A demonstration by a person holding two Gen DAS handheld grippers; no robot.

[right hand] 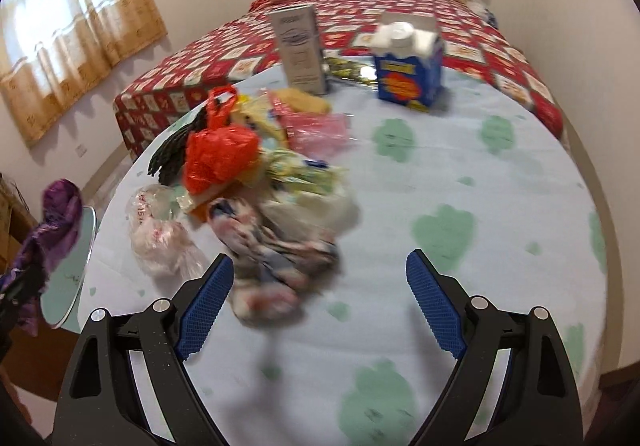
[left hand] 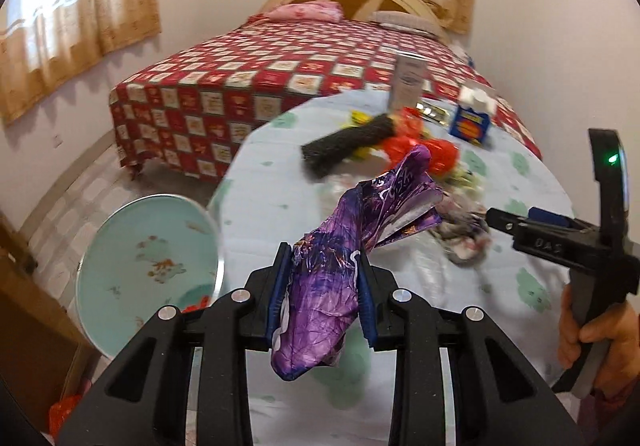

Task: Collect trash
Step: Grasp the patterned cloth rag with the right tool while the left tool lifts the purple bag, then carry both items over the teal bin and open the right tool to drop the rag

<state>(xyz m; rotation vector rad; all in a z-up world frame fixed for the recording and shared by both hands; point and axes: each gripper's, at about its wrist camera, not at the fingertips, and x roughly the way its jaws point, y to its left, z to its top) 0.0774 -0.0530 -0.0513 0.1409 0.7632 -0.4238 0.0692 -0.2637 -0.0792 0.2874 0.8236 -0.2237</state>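
The left gripper (left hand: pixel 324 298) is clamped on a crumpled purple foil wrapper (left hand: pixel 344 266), its blue pads pressed into the lower part while the top of the wrapper sticks up and flares open, lifted clear of the round table with the pale blue cloth printed with green patches (right hand: pixel 500 206). The right gripper (right hand: pixel 320 306) hangs over the table's near side with its fingers spread wide and nothing between them; just ahead of its left finger lies a blurred, crumpled multicoloured wrapper (right hand: pixel 272 258). Toward the left edge of the table sits the rest of the litter: a clear crinkled plastic bag (right hand: pixel 160 238), a red plastic bag with loop handles (right hand: pixel 220 154), a dark ridged bundle (right hand: pixel 172 154) right at the edge, and some yellow and pink packets (right hand: pixel 308 122) behind. At the far edge a tall grey carton (right hand: pixel 300 46) stands upright, with a blue and white carton (right hand: pixel 408 62) to its right. Off the table's left side a round pale green tray (left hand: pixel 152 266) stands lower down. A bed with a red checked cover (left hand: pixel 260 62) fills the room behind.
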